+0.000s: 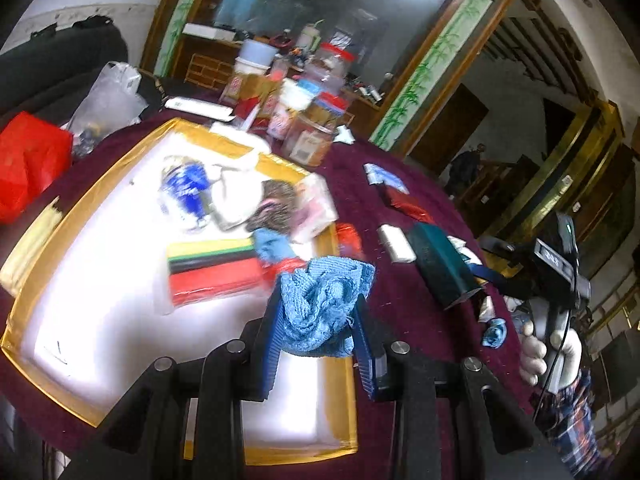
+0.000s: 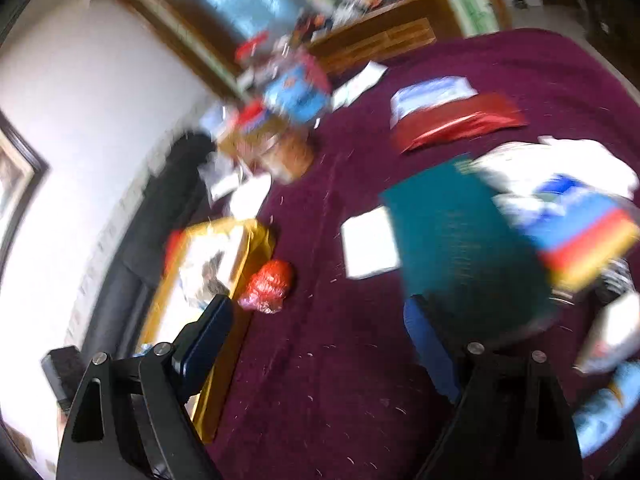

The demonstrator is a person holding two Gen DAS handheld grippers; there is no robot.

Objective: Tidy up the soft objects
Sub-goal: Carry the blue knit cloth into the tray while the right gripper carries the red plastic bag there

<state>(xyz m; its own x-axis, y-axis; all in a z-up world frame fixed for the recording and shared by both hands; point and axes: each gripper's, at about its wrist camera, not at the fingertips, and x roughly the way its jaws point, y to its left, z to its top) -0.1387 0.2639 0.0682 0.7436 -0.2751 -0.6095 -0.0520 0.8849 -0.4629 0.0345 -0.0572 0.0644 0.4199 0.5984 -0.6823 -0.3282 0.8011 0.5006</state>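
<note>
Gripping a crumpled, seemingly knitted blue cloth [image 1: 320, 300], left tongs [image 1: 316, 336].

Left gripper [image 1: 318, 320] clamps blue cloth [image 1: 324, 304] above gold-rimmed tray [image 1: 340, 408].

Motion blur smears the teal box [image 2: 460, 240] (right wrist view) beyond reading.

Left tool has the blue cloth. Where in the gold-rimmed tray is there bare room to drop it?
The tray's near half is bare white, between the near gold rim and the striped red pack. The far corner is crowded with the blue-white bundle and other soft items. The blue cloth hangs at the right rim.
</note>
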